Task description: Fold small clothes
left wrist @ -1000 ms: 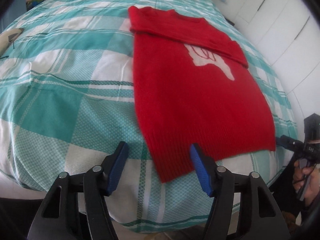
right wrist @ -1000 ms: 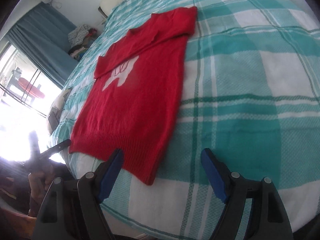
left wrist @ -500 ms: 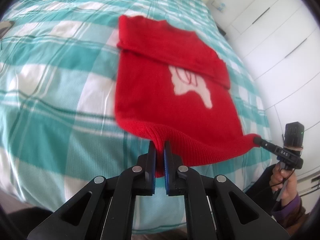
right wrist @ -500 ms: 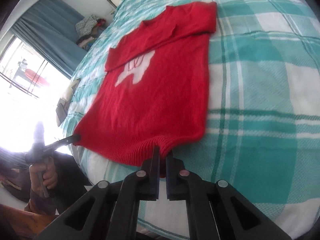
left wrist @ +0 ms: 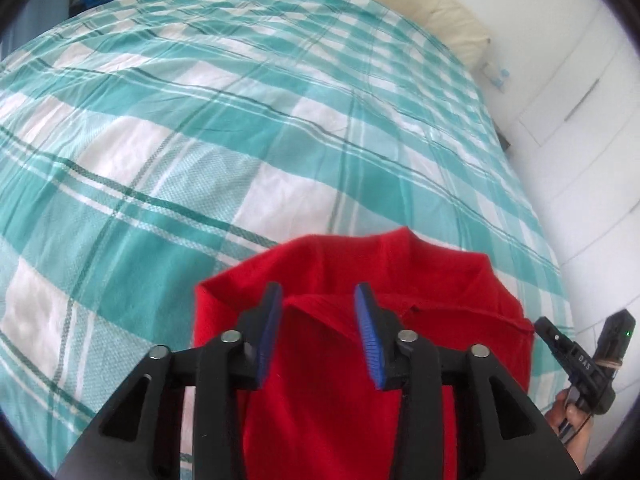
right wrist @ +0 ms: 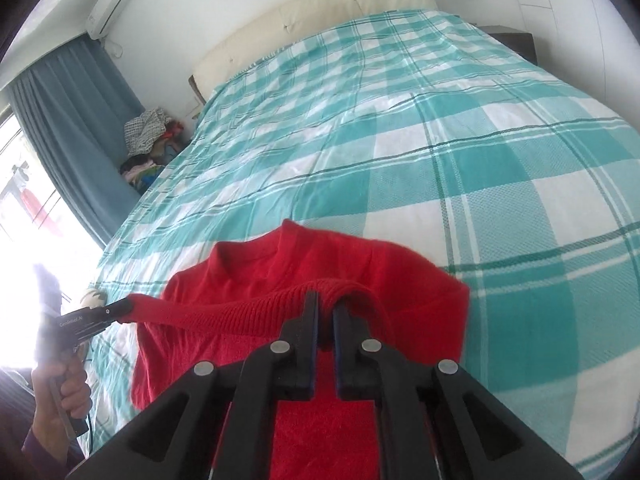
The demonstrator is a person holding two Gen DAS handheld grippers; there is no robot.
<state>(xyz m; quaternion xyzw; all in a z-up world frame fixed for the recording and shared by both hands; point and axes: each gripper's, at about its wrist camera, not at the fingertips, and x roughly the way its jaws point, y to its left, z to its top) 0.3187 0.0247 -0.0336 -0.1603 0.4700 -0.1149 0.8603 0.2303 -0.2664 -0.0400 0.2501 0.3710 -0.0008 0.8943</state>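
Note:
A red knitted sweater [left wrist: 420, 280] lies on the teal-and-white checked bed, folded over with its ribbed hem brought up to the collar. My left gripper [left wrist: 318, 334] is open, its blue pads [left wrist: 370, 336] apart above the red fabric. In the right wrist view the sweater [right wrist: 280, 272] shows its collar, and my right gripper [right wrist: 326, 312] is shut on the ribbed hem [right wrist: 224, 312]. The left gripper [right wrist: 96, 314] shows at the hem's far corner there. The right gripper [left wrist: 576, 356] shows at the sweater's right edge in the left wrist view.
The checked bedspread [right wrist: 440, 120] stretches ahead to a cream headboard [right wrist: 320, 12]. A blue curtain [right wrist: 68, 128] and a pile of clothes [right wrist: 148, 136] stand left of the bed. White wardrobe doors [left wrist: 580, 100] line the right side.
Both grippers carried the hem forward over the sweater to the collar, folding it in half. The left gripper has opened and let go; the right stays shut on the hem.

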